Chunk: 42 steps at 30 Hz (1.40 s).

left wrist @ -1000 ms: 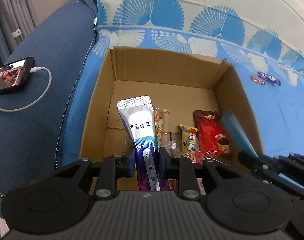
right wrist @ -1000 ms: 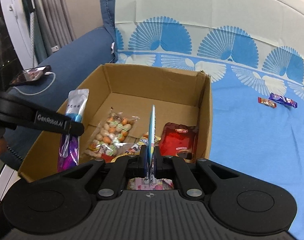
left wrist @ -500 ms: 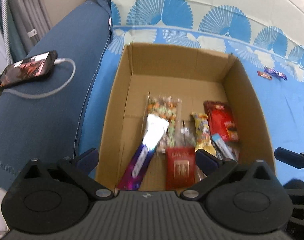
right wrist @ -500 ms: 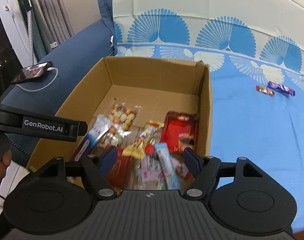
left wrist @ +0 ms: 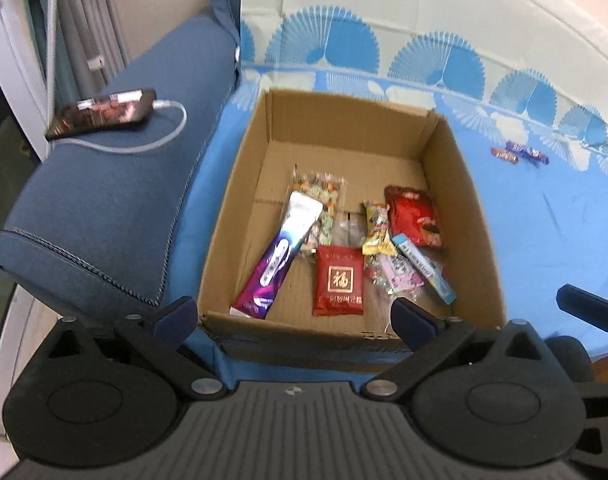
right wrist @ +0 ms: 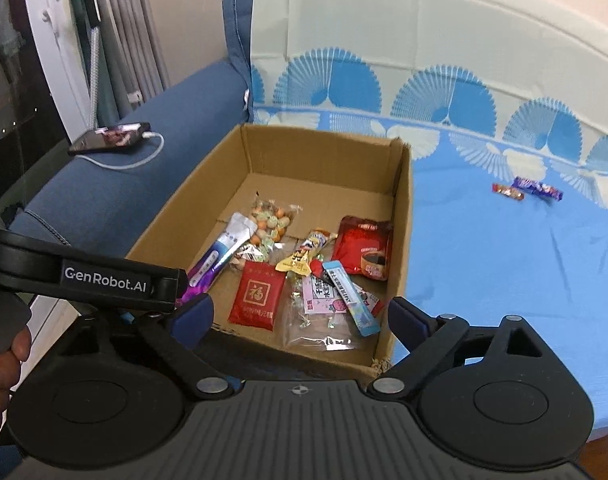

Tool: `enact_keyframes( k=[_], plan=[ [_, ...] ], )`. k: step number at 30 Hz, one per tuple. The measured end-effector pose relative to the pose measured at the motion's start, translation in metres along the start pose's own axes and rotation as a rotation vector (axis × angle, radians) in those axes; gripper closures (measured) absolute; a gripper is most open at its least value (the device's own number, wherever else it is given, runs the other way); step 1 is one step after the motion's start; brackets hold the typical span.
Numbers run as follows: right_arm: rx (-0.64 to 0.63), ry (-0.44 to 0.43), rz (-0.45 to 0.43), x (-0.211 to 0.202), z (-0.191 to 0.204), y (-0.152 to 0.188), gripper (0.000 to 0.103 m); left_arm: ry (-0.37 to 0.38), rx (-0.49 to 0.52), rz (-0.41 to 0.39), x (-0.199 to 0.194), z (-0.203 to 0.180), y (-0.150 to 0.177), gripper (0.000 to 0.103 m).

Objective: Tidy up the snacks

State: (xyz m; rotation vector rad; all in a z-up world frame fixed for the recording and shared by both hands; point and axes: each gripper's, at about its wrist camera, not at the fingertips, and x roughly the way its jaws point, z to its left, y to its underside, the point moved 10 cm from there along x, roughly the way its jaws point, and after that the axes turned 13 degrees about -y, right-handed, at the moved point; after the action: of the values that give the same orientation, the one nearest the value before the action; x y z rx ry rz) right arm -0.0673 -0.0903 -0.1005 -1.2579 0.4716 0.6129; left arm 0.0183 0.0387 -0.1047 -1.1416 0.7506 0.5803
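- Cardboard box (left wrist: 240,184) on the blue bed sheet (right wrist: 504,248) holds the snacks: purple sachet (left wrist: 278,256), red packet (left wrist: 338,280), blue stick (right wrist: 350,298).
- Left gripper (left wrist: 294,322) released, empty.
- Right gripper (right wrist: 300,320) fingers opening, nothing between.
- Two candies (right wrist: 528,190) lie outside on the sheet.

The print on the two small wrappers (right wrist: 528,189) on the blue sheet (right wrist: 504,264) is too small to read. The phone (left wrist: 102,112) screen is blurred. A clear bag (right wrist: 316,320) lies partly under the pink packet (right wrist: 324,298) and the light blue stick (right wrist: 350,298). The hand (right wrist: 0,376) is cut off by the left edge. The other gripper's arm (left wrist: 588,312) runs past the right edge.
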Motion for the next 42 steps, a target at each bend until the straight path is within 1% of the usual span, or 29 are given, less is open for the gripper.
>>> enact_keyframes(
  k=[4,7,14,16,27,33,39,42],
  plan=[
    [-0.003,0.014,-0.042,-0.018,0.002,0.001,0.007,-0.004,0.013,-0.051,-0.019,-0.002,0.002,0.0],
    [-0.004,0.018,-0.062,-0.031,0.002,0.003,0.006,-0.011,0.016,-0.072,-0.028,-0.004,0.003,0.0],
    [-0.006,0.025,-0.098,-0.046,0.003,0.006,0.006,-0.038,0.027,-0.133,-0.047,-0.004,0.004,0.0],
    [-0.006,0.023,-0.106,-0.049,0.004,0.006,0.006,-0.06,0.031,-0.136,-0.049,-0.002,0.005,0.0],
    [0.002,0.023,-0.129,-0.057,0.003,0.007,0.006,-0.04,0.035,-0.14,-0.056,-0.002,0.007,0.0],
    [0.01,0.024,-0.132,-0.057,0.002,0.008,0.006,-0.045,0.045,-0.135,-0.056,-0.005,0.006,0.0],
    [0.036,0.013,-0.136,-0.058,-0.006,0.01,0.006,-0.034,0.058,-0.099,-0.052,-0.017,0.006,0.0],
    [0.056,0.013,-0.145,-0.059,-0.017,0.011,0.006,-0.031,0.075,-0.1,-0.052,-0.027,0.002,0.0]
  ],
)
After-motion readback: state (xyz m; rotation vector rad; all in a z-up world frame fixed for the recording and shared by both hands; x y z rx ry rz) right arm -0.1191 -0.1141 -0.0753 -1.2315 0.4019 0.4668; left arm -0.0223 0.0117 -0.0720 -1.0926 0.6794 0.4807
